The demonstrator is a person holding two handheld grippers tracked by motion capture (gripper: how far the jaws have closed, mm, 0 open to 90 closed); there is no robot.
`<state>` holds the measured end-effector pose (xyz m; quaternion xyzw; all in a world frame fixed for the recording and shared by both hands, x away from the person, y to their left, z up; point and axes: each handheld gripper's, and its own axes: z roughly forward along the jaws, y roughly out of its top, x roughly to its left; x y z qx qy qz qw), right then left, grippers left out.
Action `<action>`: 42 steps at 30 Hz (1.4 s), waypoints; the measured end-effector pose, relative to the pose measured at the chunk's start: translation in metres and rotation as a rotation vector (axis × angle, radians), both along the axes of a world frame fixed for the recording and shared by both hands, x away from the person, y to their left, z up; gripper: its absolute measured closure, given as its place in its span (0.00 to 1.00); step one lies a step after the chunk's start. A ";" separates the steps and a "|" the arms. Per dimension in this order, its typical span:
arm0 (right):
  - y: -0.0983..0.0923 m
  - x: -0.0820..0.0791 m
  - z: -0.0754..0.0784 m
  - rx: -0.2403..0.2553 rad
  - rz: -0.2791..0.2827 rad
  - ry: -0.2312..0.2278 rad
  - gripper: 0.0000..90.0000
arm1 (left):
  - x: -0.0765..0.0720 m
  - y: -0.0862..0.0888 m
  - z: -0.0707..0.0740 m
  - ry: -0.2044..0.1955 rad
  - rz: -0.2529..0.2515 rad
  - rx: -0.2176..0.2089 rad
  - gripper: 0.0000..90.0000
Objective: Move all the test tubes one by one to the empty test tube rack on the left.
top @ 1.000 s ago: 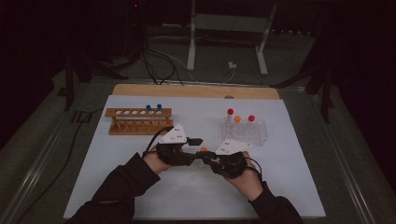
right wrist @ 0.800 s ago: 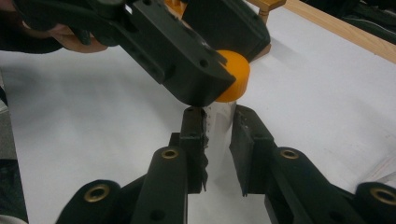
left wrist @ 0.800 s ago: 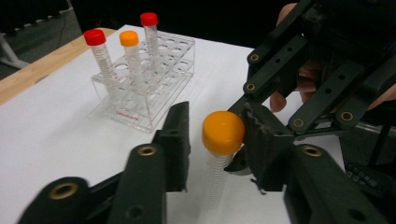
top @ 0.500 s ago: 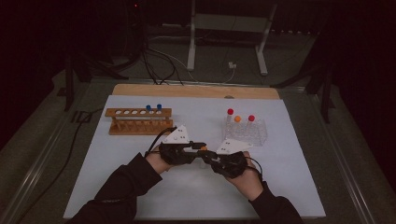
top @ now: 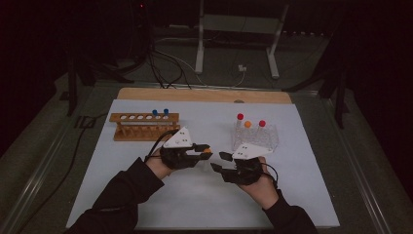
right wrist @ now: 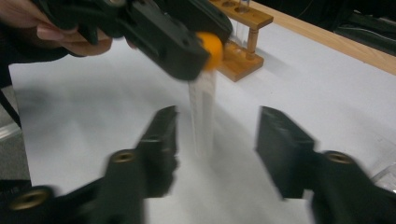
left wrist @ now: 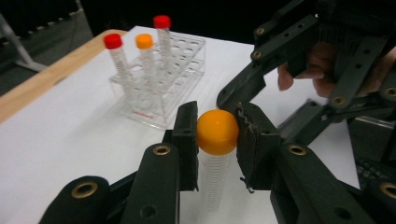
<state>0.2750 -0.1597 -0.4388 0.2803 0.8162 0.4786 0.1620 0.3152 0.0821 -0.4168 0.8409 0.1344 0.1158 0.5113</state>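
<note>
A clear tube with an orange cap (left wrist: 217, 132) hangs upright over the white mat, and my left gripper (left wrist: 217, 140) is shut on that cap, having just closed on it. In the high view the same tube (top: 208, 151) sits at the left gripper's (top: 204, 150) tips, mid-table. My right gripper (right wrist: 215, 135) faces it from the right. Its jaws have just been opening and now stand wide on either side of the tube's body (right wrist: 201, 112) without touching it. From above, the right gripper (top: 219, 162) is just right of the tube.
A wooden rack (top: 143, 126) at the back left holds two blue-capped tubes (top: 159, 112). A clear plastic rack (top: 255, 139) at the back right holds two red-capped tubes and an orange-capped one (left wrist: 144, 42). Bare mat lies in front of both hands.
The right gripper's jaws have spread apart and let go of the tube, which now hangs from the left gripper alone. Both hands have stayed about where they were.
</note>
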 end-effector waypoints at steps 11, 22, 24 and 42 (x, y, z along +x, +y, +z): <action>-0.006 -0.003 0.006 0.059 -0.027 -0.024 0.11 | 0.007 0.037 0.019 -0.034 0.102 -0.002 0.80; -0.010 -0.003 0.008 0.075 -0.008 -0.024 0.00 | 0.027 0.086 0.037 -0.064 0.264 -0.026 0.80; -0.011 -0.003 0.009 0.078 -0.007 -0.031 0.00 | 0.030 0.094 0.039 -0.069 0.294 -0.027 0.80; -0.013 -0.004 0.010 0.073 -0.006 -0.045 0.00 | 0.074 0.151 0.046 -0.101 0.540 -0.072 0.80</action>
